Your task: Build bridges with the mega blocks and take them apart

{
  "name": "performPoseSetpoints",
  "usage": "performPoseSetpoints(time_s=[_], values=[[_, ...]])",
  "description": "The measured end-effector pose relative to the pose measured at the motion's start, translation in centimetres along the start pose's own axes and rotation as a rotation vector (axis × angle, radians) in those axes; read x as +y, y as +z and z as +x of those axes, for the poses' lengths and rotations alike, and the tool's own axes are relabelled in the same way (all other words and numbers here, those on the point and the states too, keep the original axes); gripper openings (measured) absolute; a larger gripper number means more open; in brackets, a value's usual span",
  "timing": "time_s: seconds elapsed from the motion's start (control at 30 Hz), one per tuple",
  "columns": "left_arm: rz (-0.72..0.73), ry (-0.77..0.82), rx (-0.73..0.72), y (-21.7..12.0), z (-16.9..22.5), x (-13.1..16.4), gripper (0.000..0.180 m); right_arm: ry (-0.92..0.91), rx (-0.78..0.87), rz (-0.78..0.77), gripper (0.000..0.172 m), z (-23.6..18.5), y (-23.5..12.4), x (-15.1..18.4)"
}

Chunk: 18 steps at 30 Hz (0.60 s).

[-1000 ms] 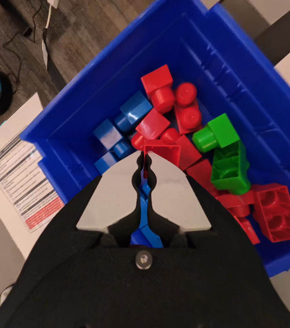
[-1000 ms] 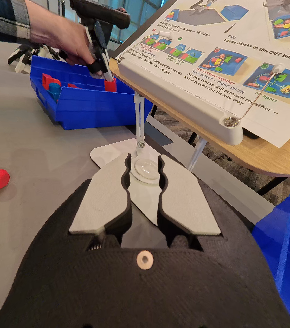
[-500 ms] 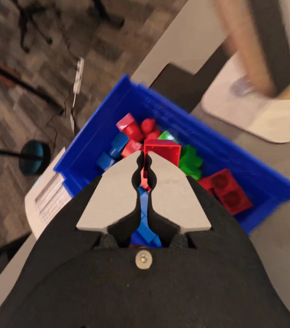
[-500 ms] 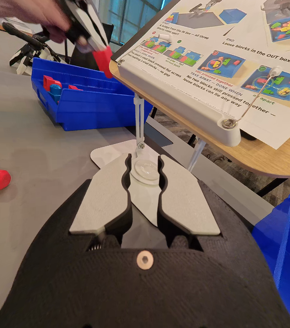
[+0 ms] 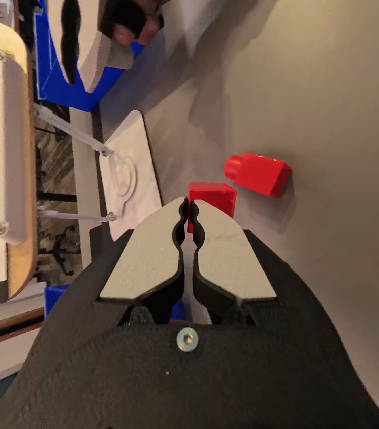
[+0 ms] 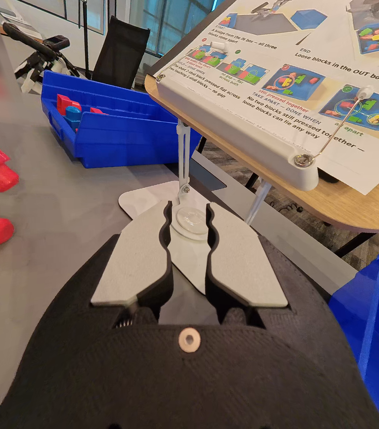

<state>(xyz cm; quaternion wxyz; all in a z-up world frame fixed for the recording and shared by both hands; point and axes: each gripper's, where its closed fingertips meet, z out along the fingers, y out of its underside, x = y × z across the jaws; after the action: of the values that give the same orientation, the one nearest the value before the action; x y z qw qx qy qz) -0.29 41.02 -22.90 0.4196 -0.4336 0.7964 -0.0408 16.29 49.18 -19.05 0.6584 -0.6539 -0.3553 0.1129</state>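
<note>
In the left wrist view, the left tool is nearly closed, its two grey fingers pinching one thin wall of a hollow red block held above the grey desk, with a second red block lying on its side on the desk just beyond it. In the right wrist view, the right tool stands moderately open and holds nothing, poised over the white base of a document stand, while a blue bin of red and blue blocks sits farther back on the desk and two red blocks show at the left edge.
</note>
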Motion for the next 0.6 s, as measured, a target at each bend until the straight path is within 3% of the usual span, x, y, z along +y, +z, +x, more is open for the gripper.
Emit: performPoseSetpoints(time_s=[0.27,0.37,0.6], values=[[-0.039,0.082,0.026,2.7,2.0,2.3,0.003,-0.003,-0.005,0.000,0.028,-0.1,0.0,0.0],[-0.062,0.048,0.044,3.5,2.9,3.0,0.037,-0.002,-0.007,-0.001,0.028,-0.1,0.1,0.0],[-0.084,-0.012,0.036,1.3,2.7,3.8,0.062,0.001,-0.008,-0.004,0.028,-0.1,0.1,0.1]])
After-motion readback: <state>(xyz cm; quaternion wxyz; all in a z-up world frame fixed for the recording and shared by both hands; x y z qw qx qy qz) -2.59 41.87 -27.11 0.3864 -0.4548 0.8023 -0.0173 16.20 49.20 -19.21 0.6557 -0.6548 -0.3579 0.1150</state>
